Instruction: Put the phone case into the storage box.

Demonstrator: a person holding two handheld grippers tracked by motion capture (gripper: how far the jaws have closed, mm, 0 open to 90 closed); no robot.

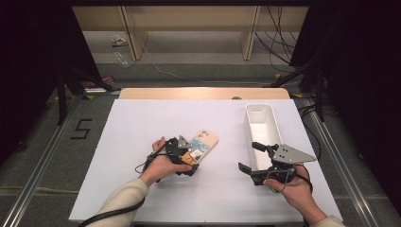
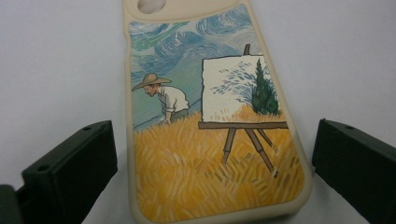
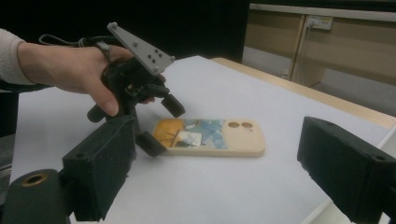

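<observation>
Between the left gripper's point(image 1: 187, 158) spread fingers point(image 2: 70, 172), phone case point(image 2: 210, 140) flat, untouched, right gripper point(image 1: 248, 158) apart, empty

I'm looking over a white-topped bench point(image 1: 142, 123) on grey carpet floor point(image 1: 42, 156), pale wooden shelving point(image 1: 189, 28) behind, black curtains point(image 1: 28, 56) both sides.

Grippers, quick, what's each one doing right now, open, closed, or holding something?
Left gripper: open, jaws on either side of the phone case lying flat on the table, not pressing it.
Right gripper: open, holding nothing, beside the white bin.
</observation>
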